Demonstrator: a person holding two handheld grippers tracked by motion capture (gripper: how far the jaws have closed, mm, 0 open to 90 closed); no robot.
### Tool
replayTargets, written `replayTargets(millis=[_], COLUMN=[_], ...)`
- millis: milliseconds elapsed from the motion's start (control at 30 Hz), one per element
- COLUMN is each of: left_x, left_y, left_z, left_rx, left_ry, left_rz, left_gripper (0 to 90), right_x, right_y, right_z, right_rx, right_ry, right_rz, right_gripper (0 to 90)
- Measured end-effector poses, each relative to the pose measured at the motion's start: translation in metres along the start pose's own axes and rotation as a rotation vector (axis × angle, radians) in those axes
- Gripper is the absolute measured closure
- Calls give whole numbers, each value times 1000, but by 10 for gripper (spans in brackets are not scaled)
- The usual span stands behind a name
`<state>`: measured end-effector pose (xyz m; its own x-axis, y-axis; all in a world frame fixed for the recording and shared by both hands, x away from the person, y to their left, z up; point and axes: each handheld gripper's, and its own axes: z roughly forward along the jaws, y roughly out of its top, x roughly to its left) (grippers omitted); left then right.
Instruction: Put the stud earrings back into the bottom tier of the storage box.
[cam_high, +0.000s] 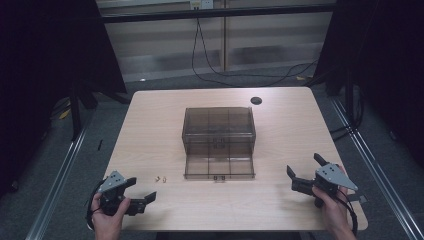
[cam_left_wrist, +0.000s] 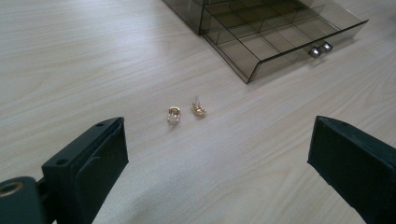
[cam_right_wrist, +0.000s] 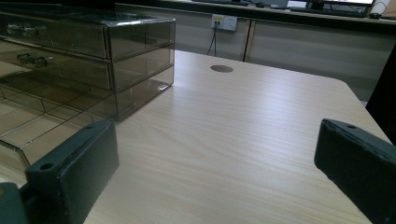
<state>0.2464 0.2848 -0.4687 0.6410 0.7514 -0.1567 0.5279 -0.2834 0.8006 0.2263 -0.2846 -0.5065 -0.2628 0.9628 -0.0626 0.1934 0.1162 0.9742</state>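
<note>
A smoky clear drawer box (cam_high: 218, 127) stands mid-table, its bottom drawer (cam_high: 219, 166) pulled out toward me and divided into several cells. Two small gold earrings (cam_high: 160, 178) lie on the wood left of the drawer; in the left gripper view they are a gold hoop-like piece (cam_left_wrist: 173, 115) and a stud (cam_left_wrist: 200, 108). My left gripper (cam_high: 140, 192) sits at the front left corner, open and empty, pointing toward the earrings. My right gripper (cam_high: 304, 167) rests at the front right, open and empty, angled toward the box (cam_right_wrist: 88, 51).
The light wood table (cam_high: 280, 125) has a round cable hole (cam_high: 256, 100) near its far right. Black cables trail on the floor behind the table. Dark stands flank both sides.
</note>
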Motion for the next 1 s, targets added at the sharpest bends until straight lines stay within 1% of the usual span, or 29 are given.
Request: replayTargets(millis=[33,67,100,133,167,200,233,267,300,333,367,400,433,467,500,533,567,633,767,800,833,867,900,933,967,1000], left_x=[0,0,0,0,1,1,1,1,0,1,1,0,0,0,0,-1,-1,-2,-2,-2,-2,-3,-3,-4,-6,-10], left_y=[0,1,1,1,2,3,3,4,4,4,4,4,4,5,5,6,6,9,12,15,15,18,18,21,23,28], left_z=[0,0,0,0,0,-1,0,1,2,3,3,6,6,7,7,7,7,6,3,2,2,3,3,3,3,2], left_rx=[0,2,2,-3,-8,-14,-21,-6,4,16,16,33,33,50,50,64,64,68,64,84,84,113,113,133,146,159], left_ry=[-6,-5,-5,-5,-16,-17,-22,-15,-16,-8,-8,26,26,37,37,46,46,67,69,69,69,64,64,50,48,82], left_rz=[4,8,8,0,-20,-32,-36,-23,-26,-25,-25,-31,-31,-13,-13,0,0,11,17,39,39,67,67,89,112,125], left_gripper=[47,47,48,48,48,48,47,45,40,39,39,42,51,52,53,55,62,71,68,69,68,66,92,156,190,184], right_x=[0,1,1,1,2,1,1,1,0,1,1,2,2,2,2,2,2,2,2,2,3,3,3,2,2,2], right_y=[0,1,1,1,1,1,1,1,1,1,1,1,1,1,1,1,1,1,2,2,2,2,2,2,2,2], right_z=[1,1,1,2,2,2,3,3,3,3,3,3,3,2,2,2,2,3,3,3,3,4,4,4,4,4], right_rx=[5,15,15,17,23,25,26,33,33,35,35,32,32,34,33,34,38,43,47,48,52,52,52,57,59,58], right_ry=[-4,6,6,13,11,15,17,22,24,22,22,15,15,24,20,25,23,19,29,26,23,23,23,29,30,31], right_rz=[-3,-10,-10,-20,-20,-25,-18,-18,-15,-16,-16,-18,-18,-22,-20,-19,-20,-12,-18,-21,-19,-23,-23,-24,-25,-19], right_gripper=[1,2,2,2,3,5,9,15,15,16,16,28,28,33,34,33,34,33,34,33,33,33,33,33,34,36])
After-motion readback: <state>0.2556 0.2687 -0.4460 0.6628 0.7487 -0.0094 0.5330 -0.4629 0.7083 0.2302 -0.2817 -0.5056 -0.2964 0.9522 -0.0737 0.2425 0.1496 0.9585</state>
